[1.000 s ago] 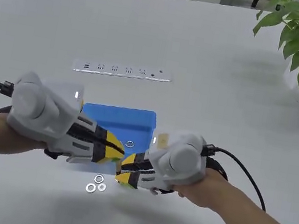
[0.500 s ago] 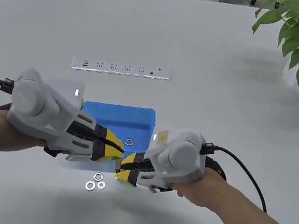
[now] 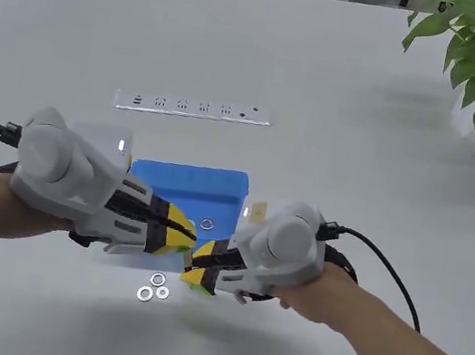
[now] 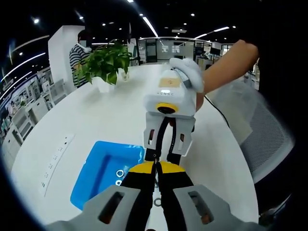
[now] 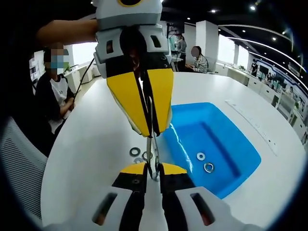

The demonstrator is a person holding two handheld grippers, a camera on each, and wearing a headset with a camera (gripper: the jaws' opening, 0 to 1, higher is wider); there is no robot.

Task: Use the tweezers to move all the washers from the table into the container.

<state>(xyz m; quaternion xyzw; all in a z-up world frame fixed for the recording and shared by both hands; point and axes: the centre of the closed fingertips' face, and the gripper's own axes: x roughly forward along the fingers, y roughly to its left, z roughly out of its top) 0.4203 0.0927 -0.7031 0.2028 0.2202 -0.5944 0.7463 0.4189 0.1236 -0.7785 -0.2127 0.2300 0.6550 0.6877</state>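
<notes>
— Where are the washers (image 3: 145,295)?
— Three lie loose on the table (image 3: 342,104), just in front of the blue container (image 3: 188,184). Two more already sit inside it.
— And the tweezers (image 5: 150,139)?
— Pinched from both ends! The left gripper (image 3: 185,234) is clamped on them and the right gripper (image 3: 193,277) is closed on them too, nose to nose, right above the loose washers.
— Why both?
— To steady such a thin tool, I'd guess, or to squeeze it. I can't tell whether the tips are apart.
</notes>
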